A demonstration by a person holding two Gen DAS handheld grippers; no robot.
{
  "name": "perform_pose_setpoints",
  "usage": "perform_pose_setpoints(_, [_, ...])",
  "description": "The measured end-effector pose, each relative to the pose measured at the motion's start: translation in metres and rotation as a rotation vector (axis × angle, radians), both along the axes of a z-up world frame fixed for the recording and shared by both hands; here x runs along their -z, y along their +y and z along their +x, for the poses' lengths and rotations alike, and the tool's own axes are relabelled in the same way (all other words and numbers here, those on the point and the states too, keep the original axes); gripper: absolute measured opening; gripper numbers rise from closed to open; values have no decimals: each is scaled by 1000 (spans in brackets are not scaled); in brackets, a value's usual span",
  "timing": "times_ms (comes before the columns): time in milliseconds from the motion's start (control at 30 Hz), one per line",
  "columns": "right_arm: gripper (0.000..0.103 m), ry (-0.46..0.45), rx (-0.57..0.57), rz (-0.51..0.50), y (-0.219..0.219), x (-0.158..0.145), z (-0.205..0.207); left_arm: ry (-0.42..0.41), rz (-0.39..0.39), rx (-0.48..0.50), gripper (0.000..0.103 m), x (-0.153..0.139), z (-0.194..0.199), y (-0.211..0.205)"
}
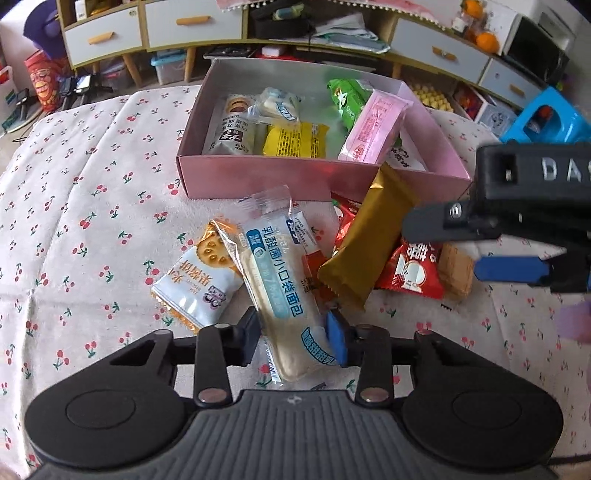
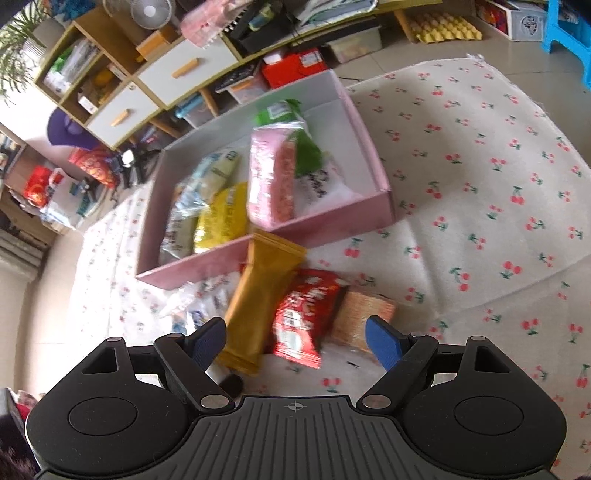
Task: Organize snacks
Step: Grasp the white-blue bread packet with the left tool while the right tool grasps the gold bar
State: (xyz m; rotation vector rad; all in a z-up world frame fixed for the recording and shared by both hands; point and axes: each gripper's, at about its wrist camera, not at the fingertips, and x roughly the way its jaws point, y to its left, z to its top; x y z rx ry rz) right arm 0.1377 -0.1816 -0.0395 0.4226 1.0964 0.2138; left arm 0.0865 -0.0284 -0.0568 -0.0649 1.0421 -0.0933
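1. Pink card box [image 1: 258, 177] sits on a cherry-print cloth [image 1: 92, 177], open at the top, with several snack packs inside.
2. In the box lie a pink pack [image 1: 373, 129], a green pack [image 1: 345, 99], a yellow pack [image 1: 295, 140] and a brown-and-cream pack [image 1: 231, 129], among others.
3. A loose pile of snacks lies on the cloth just in front of the box's near wall.
4. The left gripper [image 1: 297, 338] is clamped on the bread pack [image 1: 280, 280], a long clear-and-blue wrapper; its pads press the pack's near end from both sides.
5. The bread pack's far end points toward the box and overlaps a cracker pack [image 1: 199, 280] at its left.
6. A gold pack [image 1: 365, 240] leans with its top end against the box's near wall.
7. A red pack [image 1: 413, 269] lies beside the gold pack, and a wafer [image 1: 456, 273] lies just right of the red one.
8. The right gripper [image 2: 295, 339] hangs spread wide above the gold pack, red pack and wafer, gripping nothing.
9. Behind the cloth stands a low cabinet [image 1: 110, 33] with white drawers.
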Motion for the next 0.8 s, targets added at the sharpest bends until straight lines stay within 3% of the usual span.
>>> perform_pose_setpoints(167, [82, -29, -4, 48, 8, -7, 0, 21, -30, 8, 31, -4, -6, 17])
perform_pose_setpoints(400, [56, 18, -26, 114, 20, 3, 5, 34, -48, -4, 30, -8, -14, 41])
perform_pose_setpoints(800, [49, 63, 38, 166, 24, 24, 13, 51, -46, -13, 32, -9, -18, 55])
